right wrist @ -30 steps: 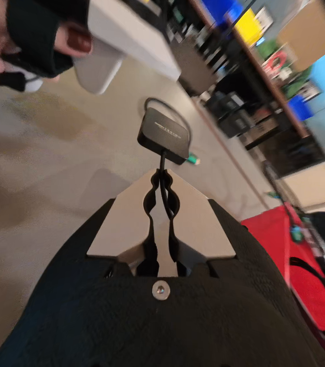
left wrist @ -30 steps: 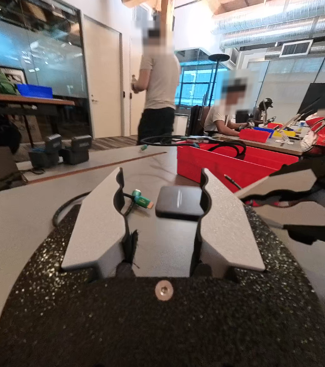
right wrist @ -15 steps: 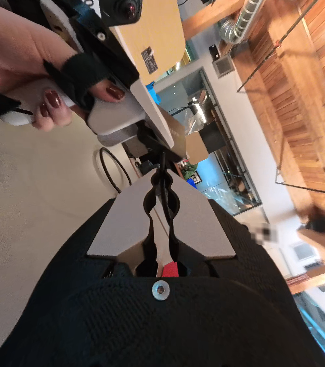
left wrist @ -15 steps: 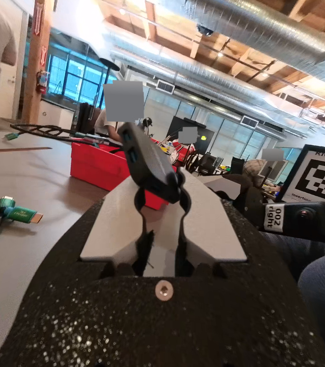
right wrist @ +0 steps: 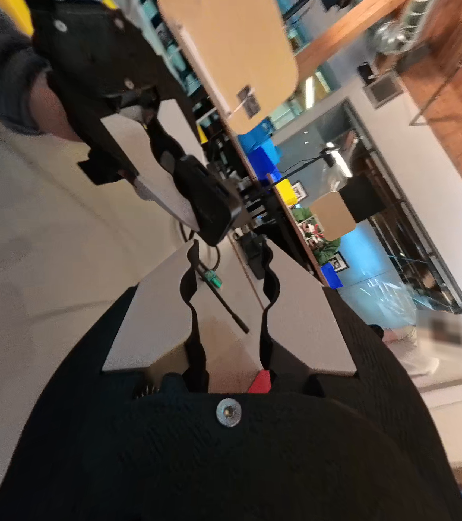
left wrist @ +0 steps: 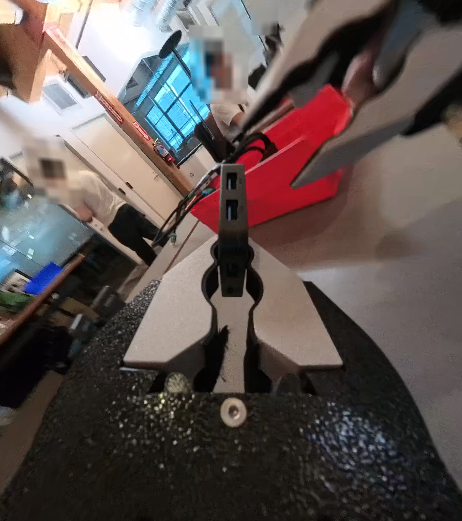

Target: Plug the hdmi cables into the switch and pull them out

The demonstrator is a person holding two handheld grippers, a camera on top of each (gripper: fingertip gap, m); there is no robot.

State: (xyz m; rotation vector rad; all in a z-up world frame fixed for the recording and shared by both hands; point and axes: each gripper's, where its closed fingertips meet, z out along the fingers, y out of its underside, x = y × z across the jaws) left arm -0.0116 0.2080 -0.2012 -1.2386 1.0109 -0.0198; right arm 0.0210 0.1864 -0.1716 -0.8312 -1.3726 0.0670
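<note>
Left wrist view, left gripper (left wrist: 232,251) clamping switch (left wrist: 232,214)

No legible text; red wall signs (left wrist: 136,128) blurred.

Dark grey switch (left wrist: 232,225), red bin (left wrist: 275,197), green plug (right wrist: 213,281).

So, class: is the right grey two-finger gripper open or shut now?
Open: the right gripper has its jaws spread and empty, with the green-tipped cable on the table beyond.
</note>
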